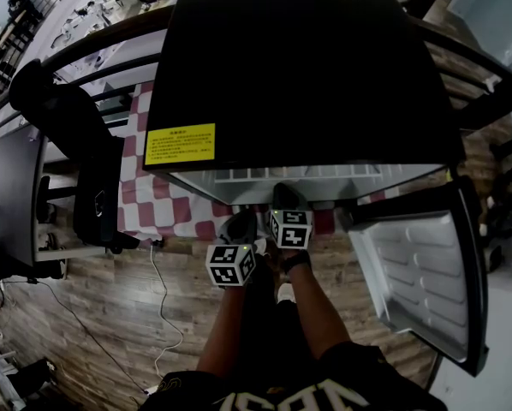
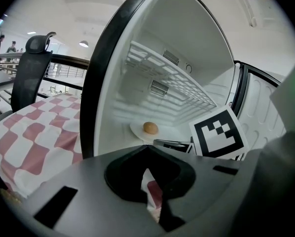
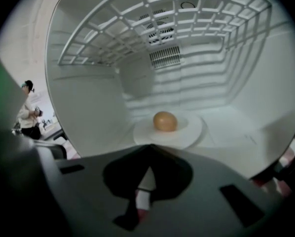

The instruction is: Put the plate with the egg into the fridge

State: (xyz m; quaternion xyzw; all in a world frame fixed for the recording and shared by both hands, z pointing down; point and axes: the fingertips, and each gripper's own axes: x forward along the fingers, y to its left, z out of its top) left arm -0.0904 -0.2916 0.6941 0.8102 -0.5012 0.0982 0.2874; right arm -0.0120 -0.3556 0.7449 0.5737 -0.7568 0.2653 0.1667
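A white plate point(image 3: 187, 135) with a brown egg point(image 3: 165, 121) rests on the floor of the open black fridge point(image 1: 299, 67), under its wire shelf point(image 3: 152, 23). My right gripper point(image 3: 148, 147) is shut and holds nothing, just in front of the plate at the fridge mouth. My left gripper point(image 2: 147, 148) is also shut and empty, a little further back and to the left. From there I see the plate point(image 2: 137, 131), the egg point(image 2: 150, 128) and the right gripper's marker cube point(image 2: 218, 132). In the head view the left gripper point(image 1: 237, 227) and the right gripper point(image 1: 283, 199) sit side by side below the fridge opening.
The fridge door point(image 1: 423, 272) hangs open to the right. The fridge stands on a red-and-white checkered cloth point(image 1: 162, 204). A black office chair point(image 1: 76, 152) and a desk point(image 1: 8, 195) are at the left. A white cable point(image 1: 166, 298) trails over the wooden floor. A person point(image 3: 28, 110) stands far off.
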